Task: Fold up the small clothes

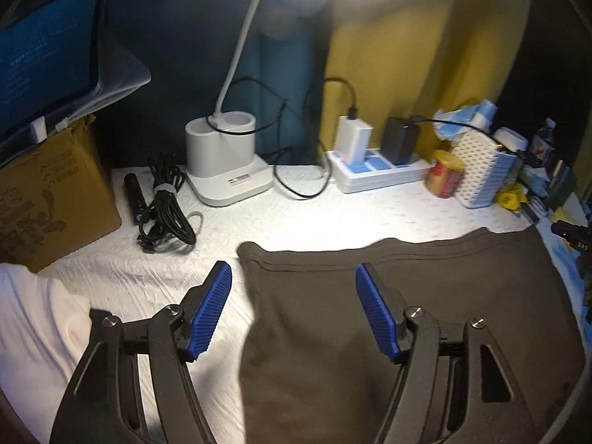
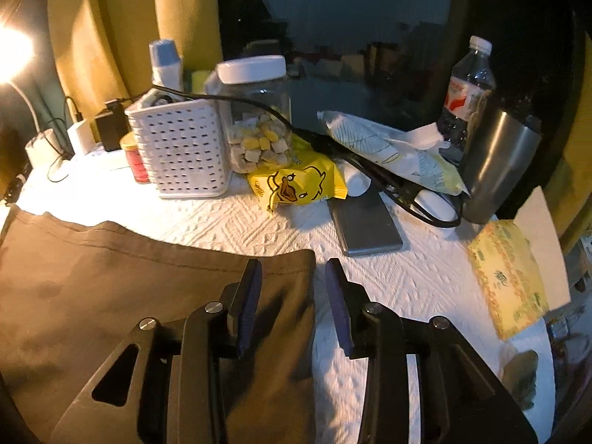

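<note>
While both grippers hang over the white cloth (image 1: 296, 218), a dark garment (image 1: 425, 296) lies flat on it, hem toward the clutter at the back. The left gripper (image 1: 294, 277) is released, its blue pads spread wide over the garment's left edge with nothing pinched between them. The right gripper (image 2: 292, 270) is also released, one pad above the garment's right corner and the other above bare cloth. Behind stand a lamp base (image 1: 222, 148), a power strip (image 1: 381, 174), a white basket (image 2: 181, 155), a jar (image 2: 255, 118) and a yellow packet (image 2: 296, 185).
</note>
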`<action>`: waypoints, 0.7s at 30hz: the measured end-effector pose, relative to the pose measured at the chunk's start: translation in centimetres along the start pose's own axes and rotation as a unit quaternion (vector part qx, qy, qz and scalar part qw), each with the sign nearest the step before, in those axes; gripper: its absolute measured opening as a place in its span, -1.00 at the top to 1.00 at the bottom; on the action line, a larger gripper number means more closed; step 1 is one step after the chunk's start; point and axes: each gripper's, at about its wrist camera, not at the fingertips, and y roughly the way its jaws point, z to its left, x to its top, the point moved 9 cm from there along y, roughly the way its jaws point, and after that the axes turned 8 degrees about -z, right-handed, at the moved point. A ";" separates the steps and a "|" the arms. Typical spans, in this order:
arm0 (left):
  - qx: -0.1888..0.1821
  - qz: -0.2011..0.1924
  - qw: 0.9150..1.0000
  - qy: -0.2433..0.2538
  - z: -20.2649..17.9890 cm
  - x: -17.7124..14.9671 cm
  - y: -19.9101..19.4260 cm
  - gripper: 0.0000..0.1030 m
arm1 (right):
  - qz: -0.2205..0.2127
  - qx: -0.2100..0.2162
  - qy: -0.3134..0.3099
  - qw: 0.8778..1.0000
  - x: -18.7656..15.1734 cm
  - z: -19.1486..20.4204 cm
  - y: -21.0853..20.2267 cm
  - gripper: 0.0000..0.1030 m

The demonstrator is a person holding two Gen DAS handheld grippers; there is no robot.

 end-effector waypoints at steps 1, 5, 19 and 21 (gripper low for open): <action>-0.005 -0.001 1.000 -0.003 -0.3 0.0 -0.4 -0.35 | -0.002 0.001 0.000 1.000 0.0 0.1 -0.5 0.27; -0.018 -0.010 1.000 -0.012 -1.5 -0.3 -2.5 -0.35 | -0.005 0.007 0.005 1.000 -0.4 0.4 -2.6 0.26; -0.042 -0.022 0.999 0.008 -5.8 -3.2 -8.2 -0.35 | -0.006 0.000 0.020 1.000 -4.9 0.8 -9.9 0.27; -0.045 -0.019 0.999 0.013 -6.5 -4.0 -8.8 -0.35 | -0.004 0.005 0.027 1.000 -5.9 1.0 -10.7 0.27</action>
